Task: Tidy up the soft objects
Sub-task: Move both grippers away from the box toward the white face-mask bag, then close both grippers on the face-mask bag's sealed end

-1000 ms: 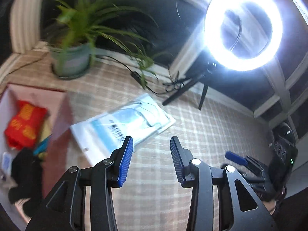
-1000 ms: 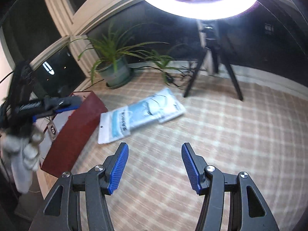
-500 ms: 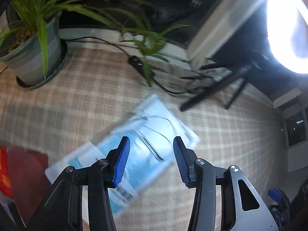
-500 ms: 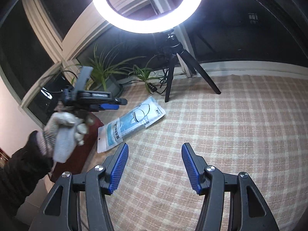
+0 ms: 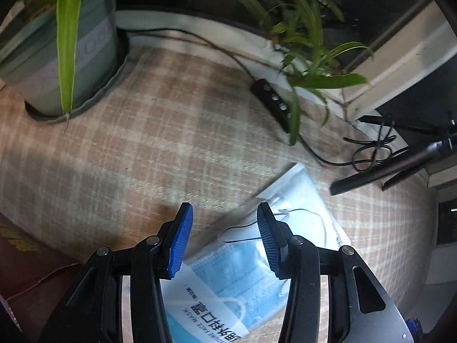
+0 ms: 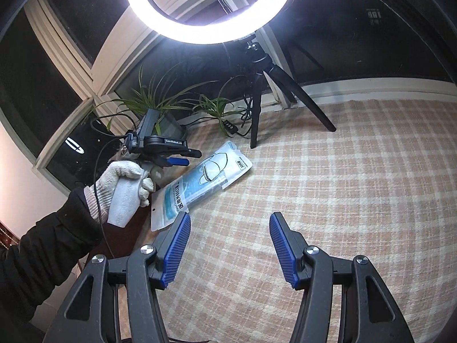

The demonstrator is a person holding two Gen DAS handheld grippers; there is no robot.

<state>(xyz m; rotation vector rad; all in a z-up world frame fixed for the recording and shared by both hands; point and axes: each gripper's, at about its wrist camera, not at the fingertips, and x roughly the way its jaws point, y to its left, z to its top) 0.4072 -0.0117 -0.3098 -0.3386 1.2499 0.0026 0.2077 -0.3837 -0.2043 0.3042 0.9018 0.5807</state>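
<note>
A clear plastic pack of blue face masks [image 5: 251, 268] lies flat on the checked cloth. It also shows in the right wrist view [image 6: 200, 180]. My left gripper [image 5: 224, 240] is open and empty, hovering low just over the pack's near half. The right wrist view shows the left gripper [image 6: 178, 157] beside the pack's far left edge, held by a gloved hand [image 6: 122, 180]. My right gripper [image 6: 228, 245] is open and empty, well back from the pack over bare cloth.
A potted plant [image 5: 60, 54] stands at the back left. A black cable remote [image 5: 271, 105] and cords lie by the windowsill. A ring light [image 6: 208, 5] on a black tripod [image 6: 257, 91] stands behind the pack. A dark red box edge [image 5: 25, 271] is at left.
My left gripper has swung from the box toward the mask pack and dropped close over it. My right gripper has tilted up and drawn back. Both stay open.
</note>
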